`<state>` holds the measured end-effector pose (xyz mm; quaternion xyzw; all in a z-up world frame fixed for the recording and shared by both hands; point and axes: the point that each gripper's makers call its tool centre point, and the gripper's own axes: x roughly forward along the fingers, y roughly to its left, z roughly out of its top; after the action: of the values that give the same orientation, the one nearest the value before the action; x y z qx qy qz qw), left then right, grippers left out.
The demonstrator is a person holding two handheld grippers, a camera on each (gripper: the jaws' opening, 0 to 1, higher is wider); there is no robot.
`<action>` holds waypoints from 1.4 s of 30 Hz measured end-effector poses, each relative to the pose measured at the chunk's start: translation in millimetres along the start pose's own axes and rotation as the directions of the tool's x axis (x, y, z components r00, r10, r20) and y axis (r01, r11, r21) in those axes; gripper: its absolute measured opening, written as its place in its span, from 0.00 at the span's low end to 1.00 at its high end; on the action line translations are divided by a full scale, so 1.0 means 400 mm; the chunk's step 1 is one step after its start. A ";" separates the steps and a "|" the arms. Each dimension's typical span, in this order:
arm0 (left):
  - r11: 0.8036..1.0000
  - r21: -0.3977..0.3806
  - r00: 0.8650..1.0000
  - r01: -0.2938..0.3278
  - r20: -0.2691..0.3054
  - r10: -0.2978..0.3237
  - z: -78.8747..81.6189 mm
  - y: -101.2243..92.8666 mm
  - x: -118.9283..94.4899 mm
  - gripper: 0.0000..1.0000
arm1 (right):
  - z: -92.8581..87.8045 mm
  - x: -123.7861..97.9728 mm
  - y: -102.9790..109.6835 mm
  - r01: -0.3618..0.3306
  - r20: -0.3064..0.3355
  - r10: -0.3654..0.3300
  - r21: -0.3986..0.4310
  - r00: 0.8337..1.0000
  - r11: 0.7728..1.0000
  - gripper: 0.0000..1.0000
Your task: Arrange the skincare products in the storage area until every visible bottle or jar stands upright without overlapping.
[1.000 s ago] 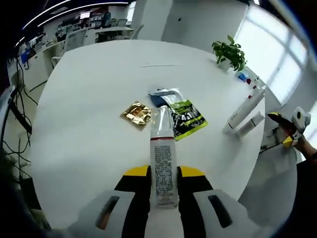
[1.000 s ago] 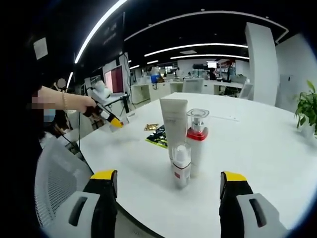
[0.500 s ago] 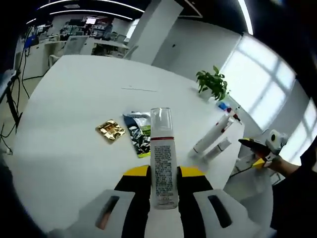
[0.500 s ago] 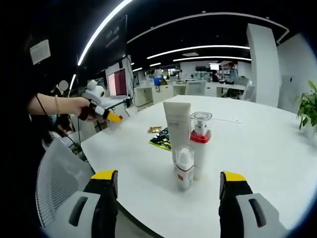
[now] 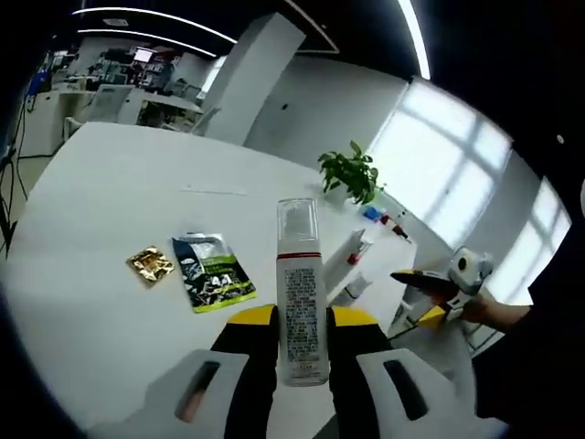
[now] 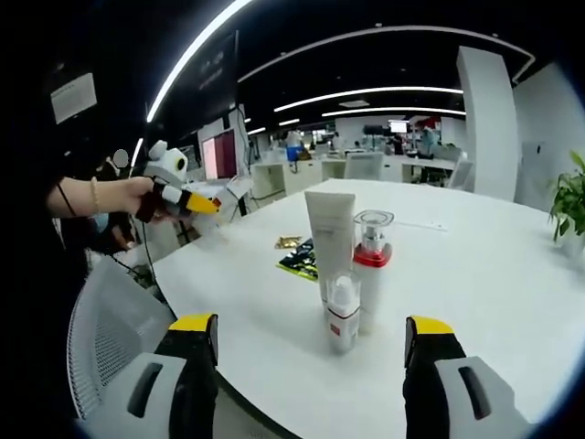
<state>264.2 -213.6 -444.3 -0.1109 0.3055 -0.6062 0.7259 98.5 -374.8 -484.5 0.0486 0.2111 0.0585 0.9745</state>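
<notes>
Between the left gripper's [image 5: 303, 340] closed jaws a white pump bottle [image 5: 301, 291] is clamped above the white table [image 5: 91, 229]. Ahead of the right gripper [image 6: 311, 340], whose jaws stand wide apart, a tube [image 6: 330, 240], a red-collared pump bottle [image 6: 371, 268] and a small bottle [image 6: 343, 312] stand upright, clustered.

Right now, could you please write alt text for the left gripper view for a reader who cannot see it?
The left gripper is shut on a clear-capped pump bottle, holding it above a white round table. On the table lie a gold sachet and a dark green sachet; the right gripper enters from the right.
</notes>
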 end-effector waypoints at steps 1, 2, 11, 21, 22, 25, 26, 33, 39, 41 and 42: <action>1.000 0.001 1.000 0.017 0.013 -0.017 -0.003 -0.012 0.001 0.20 | 0.001 0.000 0.000 -0.001 0.001 0.001 0.001 1.000 1.000 0.90; 1.000 0.001 1.000 0.022 0.014 -0.022 -0.007 -0.018 0.002 0.20 | 0.001 0.001 0.001 -0.003 0.002 0.003 0.002 1.000 1.000 0.90; 0.999 0.007 0.998 0.044 0.054 -0.044 -0.008 -0.075 0.017 0.20 | 0.002 0.003 0.018 -0.037 -0.003 0.037 0.004 0.999 0.999 0.89; 0.997 0.005 0.991 0.078 0.107 -0.078 -0.001 -0.143 0.029 0.20 | 0.015 0.000 0.048 -0.107 0.020 0.106 0.018 0.994 0.994 0.87; 0.997 0.008 0.991 0.081 0.106 -0.081 -0.003 -0.147 0.031 0.20 | 0.017 0.000 0.050 -0.112 0.022 0.112 0.016 0.994 0.994 0.87; 0.996 0.016 0.991 0.085 0.102 -0.086 -0.008 -0.163 0.039 0.20 | 0.028 -0.006 0.058 -0.138 0.044 0.137 0.028 0.990 0.990 0.87; 0.996 0.018 0.991 0.087 0.103 -0.089 -0.011 -0.174 0.042 0.20 | 0.031 -0.007 0.059 -0.146 0.051 0.144 0.031 0.988 0.989 0.87; 0.994 0.027 0.987 0.106 0.116 -0.108 -0.012 -0.218 0.052 0.20 | 0.042 -0.009 0.067 -0.197 0.076 0.193 0.043 0.978 0.980 0.85; 0.993 0.021 0.984 0.118 0.129 -0.119 -0.018 -0.254 0.054 0.20 | 0.078 -0.022 0.083 -0.273 0.121 0.264 0.067 0.957 0.960 0.83; 0.992 0.019 0.983 0.125 0.134 -0.127 -0.021 -0.269 0.055 0.20 | 0.103 -0.032 0.103 -0.319 0.155 0.303 0.092 0.940 0.943 0.81; 0.992 0.019 0.982 0.127 0.135 -0.129 -0.023 -0.276 0.057 0.20 | 0.116 -0.036 0.109 -0.337 0.176 0.316 0.109 0.932 0.935 0.80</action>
<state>170.9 -259.7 -399.9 -0.1677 0.2447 -0.6442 0.7050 100.6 -336.9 -431.2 0.1542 0.1268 0.2012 0.9590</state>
